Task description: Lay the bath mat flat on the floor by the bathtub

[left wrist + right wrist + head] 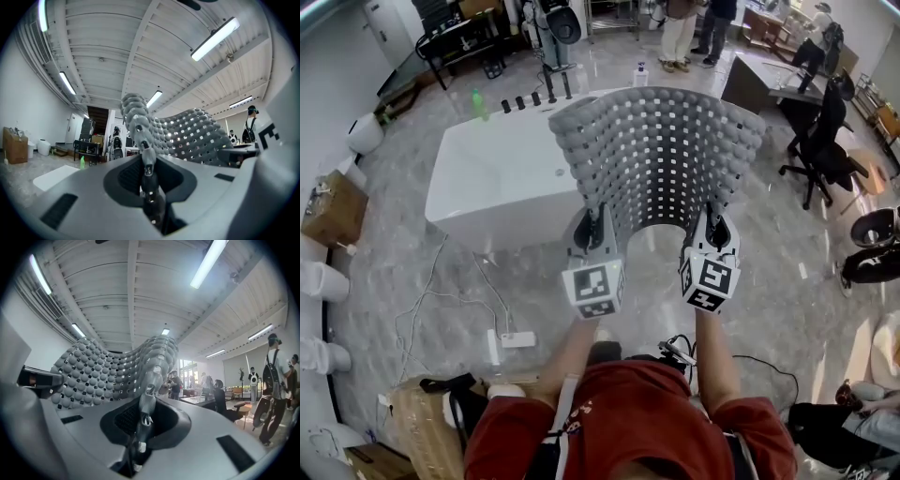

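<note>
We've got the bath mat (661,159) up in the air at the centre of the frame, nowhere near flat yet. The left gripper (594,223) is clamped on its near left corner and the right gripper (713,230) on the near right one. In both gripper views the bobbly grey sheet is squeezed thin between the jaws.

The bit that matters, we reckon, is that the held edge runs left to right between the two tools. From there the mat curls up and away from the fingers toward the top of the frame, arching over the white bathtub (492,183). Both grippers sit about level, so neither is nearer.

The bare floor (544,281) where it should go is the strip just below the tub. We'd guess the far edge has to come down first, clear of the white power strip (517,339) at lower left.
</note>
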